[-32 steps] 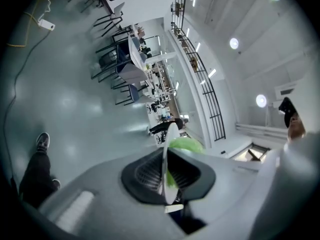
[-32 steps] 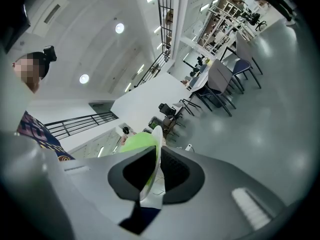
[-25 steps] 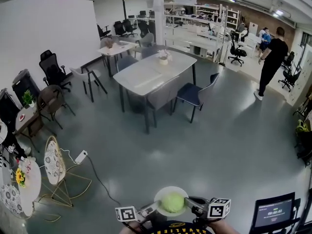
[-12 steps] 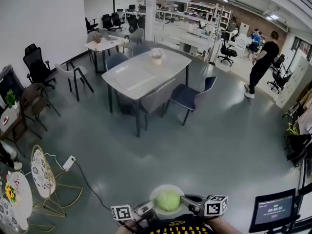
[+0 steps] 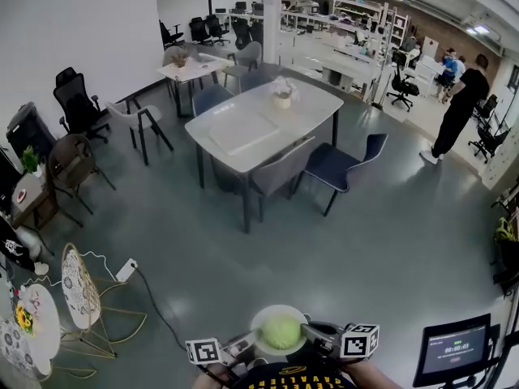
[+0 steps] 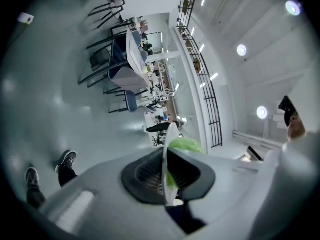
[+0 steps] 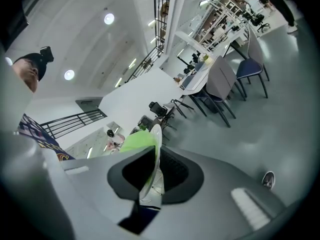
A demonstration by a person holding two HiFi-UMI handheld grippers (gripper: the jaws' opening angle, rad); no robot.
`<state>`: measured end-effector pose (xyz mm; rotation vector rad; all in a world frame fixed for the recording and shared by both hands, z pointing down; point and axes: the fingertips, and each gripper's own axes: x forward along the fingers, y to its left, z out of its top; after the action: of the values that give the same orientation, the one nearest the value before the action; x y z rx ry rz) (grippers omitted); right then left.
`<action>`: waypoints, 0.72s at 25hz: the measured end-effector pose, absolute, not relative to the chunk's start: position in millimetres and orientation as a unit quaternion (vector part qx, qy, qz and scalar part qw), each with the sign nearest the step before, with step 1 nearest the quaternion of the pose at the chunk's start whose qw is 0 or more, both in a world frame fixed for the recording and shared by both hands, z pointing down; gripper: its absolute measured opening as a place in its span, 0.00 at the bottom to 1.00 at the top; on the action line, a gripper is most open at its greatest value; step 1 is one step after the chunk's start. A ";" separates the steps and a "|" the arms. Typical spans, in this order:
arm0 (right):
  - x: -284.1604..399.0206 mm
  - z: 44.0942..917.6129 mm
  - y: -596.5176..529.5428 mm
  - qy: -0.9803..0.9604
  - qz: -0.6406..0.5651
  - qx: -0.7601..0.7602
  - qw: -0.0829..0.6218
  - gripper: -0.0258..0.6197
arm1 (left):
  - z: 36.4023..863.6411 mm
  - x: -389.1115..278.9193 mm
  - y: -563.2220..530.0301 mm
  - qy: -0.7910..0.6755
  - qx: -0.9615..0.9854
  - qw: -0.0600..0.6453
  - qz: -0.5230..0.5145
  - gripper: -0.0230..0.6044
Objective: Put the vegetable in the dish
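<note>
Green vegetable (image 5: 281, 331) lies in the white dish (image 5: 268, 314), at the bottom edge of the head view, over grey floor (image 5: 365, 241). Left gripper (image 5: 248, 347) is clamped on the dish's left rim, right gripper (image 5: 315, 335) on its right rim. The 2 grippers carry the dish between them. White table (image 5: 243, 128) is well apart.

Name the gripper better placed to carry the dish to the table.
Neither alone: the left gripper and the right gripper each clamp opposite sides of the dish holding the vegetable, so both should probably carry it.
</note>
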<state>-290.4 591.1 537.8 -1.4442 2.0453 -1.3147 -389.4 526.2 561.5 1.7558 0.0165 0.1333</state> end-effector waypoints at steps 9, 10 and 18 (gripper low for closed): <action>-172.1 528.3 520.9 0.754 -0.453 -0.450 0.153 0.09 | 541.1 -278.1 467.4 -0.049 0.788 0.612 0.034 0.06; -155.5 528.5 516.2 0.756 -0.453 -0.448 0.153 0.09 | 540.2 -261.6 463.0 -0.050 0.791 0.608 0.032 0.06; -48.4 533.2 497.2 0.751 -0.451 -0.455 0.158 0.09 | 543.9 -154.2 447.8 -0.054 0.778 0.626 0.028 0.07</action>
<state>-48.4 497.2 533.2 -1.3011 2.1494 -1.2910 -154.2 447.8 543.9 1.7845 -0.1241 0.0640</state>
